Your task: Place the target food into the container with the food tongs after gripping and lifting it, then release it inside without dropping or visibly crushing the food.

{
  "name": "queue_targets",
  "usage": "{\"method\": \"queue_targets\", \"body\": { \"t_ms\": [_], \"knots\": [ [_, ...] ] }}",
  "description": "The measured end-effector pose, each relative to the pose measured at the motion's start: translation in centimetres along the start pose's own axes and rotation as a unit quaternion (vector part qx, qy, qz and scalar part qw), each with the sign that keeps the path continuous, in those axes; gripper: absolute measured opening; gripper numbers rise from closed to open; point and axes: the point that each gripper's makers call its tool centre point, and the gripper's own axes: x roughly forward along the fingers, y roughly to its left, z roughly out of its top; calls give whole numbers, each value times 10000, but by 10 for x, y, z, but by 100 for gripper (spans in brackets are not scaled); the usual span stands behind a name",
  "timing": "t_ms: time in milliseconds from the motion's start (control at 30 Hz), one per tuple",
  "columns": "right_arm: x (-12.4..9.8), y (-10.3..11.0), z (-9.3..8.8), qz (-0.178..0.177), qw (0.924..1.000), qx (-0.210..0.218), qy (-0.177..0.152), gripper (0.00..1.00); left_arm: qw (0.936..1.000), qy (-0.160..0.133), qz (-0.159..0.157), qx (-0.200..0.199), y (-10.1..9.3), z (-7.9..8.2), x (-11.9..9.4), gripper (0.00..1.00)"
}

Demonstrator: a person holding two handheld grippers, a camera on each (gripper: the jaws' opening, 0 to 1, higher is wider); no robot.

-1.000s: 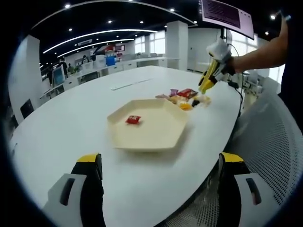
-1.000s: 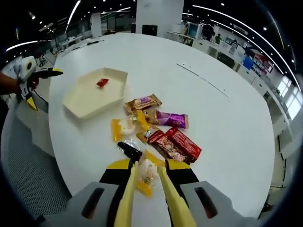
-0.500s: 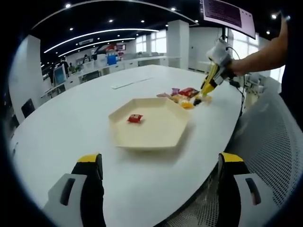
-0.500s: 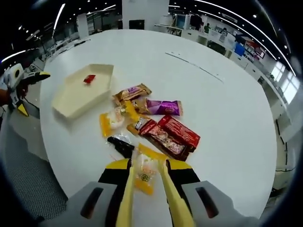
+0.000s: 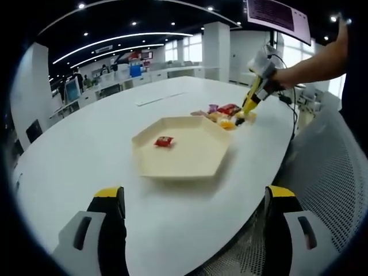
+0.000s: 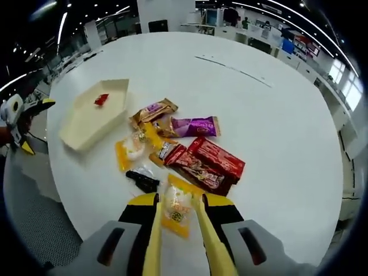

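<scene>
A cream hexagonal tray (image 5: 190, 164) (image 6: 80, 123) sits on the white table with one small red packet (image 5: 164, 141) (image 6: 102, 99) inside. My left gripper (image 5: 195, 227) hangs open over the near table edge, holding nothing. My right gripper (image 6: 179, 201) (image 5: 253, 99) is shut on yellow food tongs (image 6: 208, 241). The tong arms flank a yellow-and-clear snack packet (image 6: 175, 211) at the near edge of the snack pile. I cannot tell whether they squeeze it or whether it is off the table.
The pile holds red wrappers (image 6: 214, 164), a purple one (image 6: 195, 125), a brown one (image 6: 152, 111), a yellow one (image 6: 127, 152) and a black one (image 6: 142, 181). A person's arm (image 5: 313, 63) holds the right gripper. A mesh chair (image 5: 330, 172) stands beside the table.
The right gripper with the tongs has come slightly closer to the pile, the yellow packet staying between the tong arms. The left gripper has held still.
</scene>
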Motion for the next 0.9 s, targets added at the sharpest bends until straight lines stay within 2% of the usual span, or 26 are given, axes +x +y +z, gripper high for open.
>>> {"method": "queue_targets", "body": {
  "t_ms": [133, 233, 400, 467, 633, 900],
  "knots": [
    [1, 2, 1, -44, 9998, -145, 125, 29, 10000, 19, 8, -7, 1, -1, 0, 97],
    [1, 4, 1, -100, 9986, -487, 204, 26, 10000, 36, 4, -9, 1, -1, 0, 97],
    [-2, 1, 1, -97, 9991, -355, 185, 21, 10000, 29, 12, -6, 1, -1, 0, 97],
    [-4, -1, 4, -152, 9989, -430, 124, 20, 10000, 23, 22, -10, 1, -1, 0, 97],
    [-9, 1, 5, -83, 9989, -450, 82, 20, 10000, 28, 10, 3, 1, -1, 0, 97],
    [-25, 1, 19, 48, 9988, -477, 35, 20, 10000, -16, 24, -17, 1, 1, -1, 97]
  ]
}}
